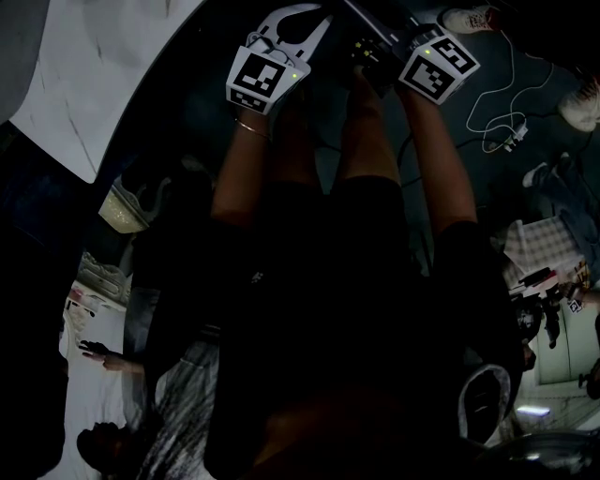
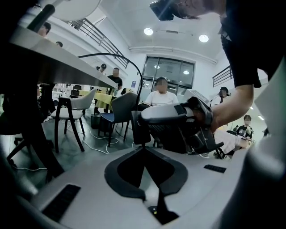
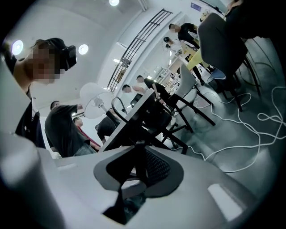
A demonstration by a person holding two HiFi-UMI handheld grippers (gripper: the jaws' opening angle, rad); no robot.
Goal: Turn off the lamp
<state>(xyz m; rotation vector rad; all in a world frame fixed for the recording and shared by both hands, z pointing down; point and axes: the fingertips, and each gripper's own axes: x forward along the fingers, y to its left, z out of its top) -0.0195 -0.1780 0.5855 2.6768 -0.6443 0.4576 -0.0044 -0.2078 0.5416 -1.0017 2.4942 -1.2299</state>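
The lamp's white round head (image 3: 91, 105) stands on the table (image 3: 134, 116), seen from below in the right gripper view. In the left gripper view a black cord (image 2: 129, 67) arcs down from the table edge to a flat black switch box (image 2: 140, 127). My right gripper (image 2: 145, 120) holds that box at its tip. Its jaws (image 3: 136, 152) stand narrow, with the dark box edge-on between the pads. My left gripper (image 2: 143, 150) sits just below it with jaws together; whether the cord runs through them is hidden. Both grippers (image 1: 314, 23) (image 1: 370, 56) sit close together at the head view's top.
The white table (image 1: 84, 66) fills the upper left. Dark and white chairs (image 2: 120, 109) (image 2: 73, 105) stand beyond. Loose white cables (image 1: 497, 103) (image 3: 250, 129) lie on the grey floor. Several people sit or stand in the background. My own legs fill the middle below.
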